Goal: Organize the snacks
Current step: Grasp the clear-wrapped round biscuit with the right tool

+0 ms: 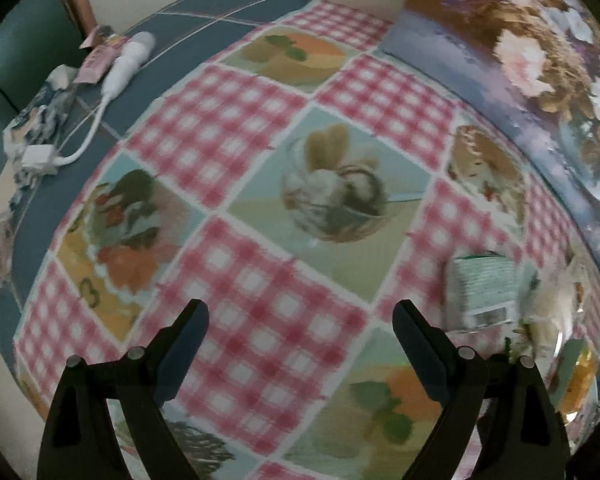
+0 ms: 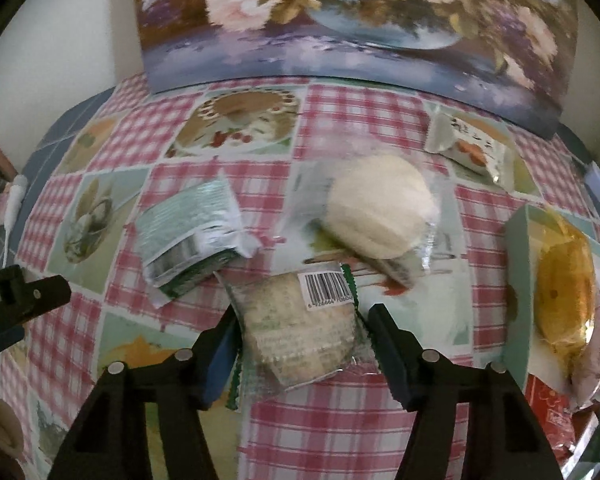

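Note:
In the right wrist view my right gripper (image 2: 304,320) is open, its fingers on either side of a clear-wrapped round biscuit pack with a barcode (image 2: 300,328) lying on the checked tablecloth. Beyond it lie a green-and-silver packet (image 2: 188,232), a wrapped white bun (image 2: 376,210) and a small white-green snack packet (image 2: 470,146). A yellow pastry (image 2: 566,296) sits in a pale green box at the right. My left gripper (image 1: 300,320) is open and empty over bare cloth; its tip shows at the left edge of the right view (image 2: 40,292). The green packet shows in the left view (image 1: 484,288).
A floral painting (image 2: 356,20) leans against the wall at the table's back. A white charger with cable (image 1: 120,64) and a patterned cloth bundle (image 1: 40,120) lie at the far left. Red packets (image 2: 552,408) sit at the right edge.

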`<act>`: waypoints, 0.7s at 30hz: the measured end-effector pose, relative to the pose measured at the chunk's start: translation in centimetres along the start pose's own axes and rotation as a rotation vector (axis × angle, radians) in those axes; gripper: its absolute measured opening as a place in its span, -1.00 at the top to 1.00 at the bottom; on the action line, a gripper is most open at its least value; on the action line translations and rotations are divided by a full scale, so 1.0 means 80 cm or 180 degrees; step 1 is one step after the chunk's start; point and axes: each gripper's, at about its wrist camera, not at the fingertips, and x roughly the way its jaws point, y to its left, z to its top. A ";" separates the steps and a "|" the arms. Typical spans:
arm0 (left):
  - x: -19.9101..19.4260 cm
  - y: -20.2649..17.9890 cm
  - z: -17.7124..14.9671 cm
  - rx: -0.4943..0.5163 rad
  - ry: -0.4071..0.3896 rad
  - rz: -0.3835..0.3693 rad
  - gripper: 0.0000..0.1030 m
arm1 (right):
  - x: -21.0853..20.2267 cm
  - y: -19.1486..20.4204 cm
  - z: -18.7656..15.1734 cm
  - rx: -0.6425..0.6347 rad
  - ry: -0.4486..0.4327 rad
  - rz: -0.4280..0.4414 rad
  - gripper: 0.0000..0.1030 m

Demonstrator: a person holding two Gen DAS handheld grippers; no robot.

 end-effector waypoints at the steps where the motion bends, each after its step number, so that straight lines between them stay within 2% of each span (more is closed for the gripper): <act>1: -0.001 -0.009 0.000 0.0025 -0.0008 -0.0046 -0.81 | 0.000 -0.005 0.001 0.0025 0.0009 -0.0026 -0.27; 9: -0.002 -0.078 -0.007 0.0248 -0.0086 -0.0358 -0.81 | -0.001 -0.039 0.002 0.0190 0.0044 -0.0049 -0.25; 13: 0.008 -0.113 -0.009 0.0371 -0.0131 -0.0401 -0.81 | -0.001 -0.047 0.002 0.0230 0.0062 -0.0066 -0.25; 21: 0.020 -0.154 -0.006 0.0477 -0.0168 -0.0582 -0.81 | 0.000 -0.047 0.002 0.0211 0.0069 -0.0101 -0.25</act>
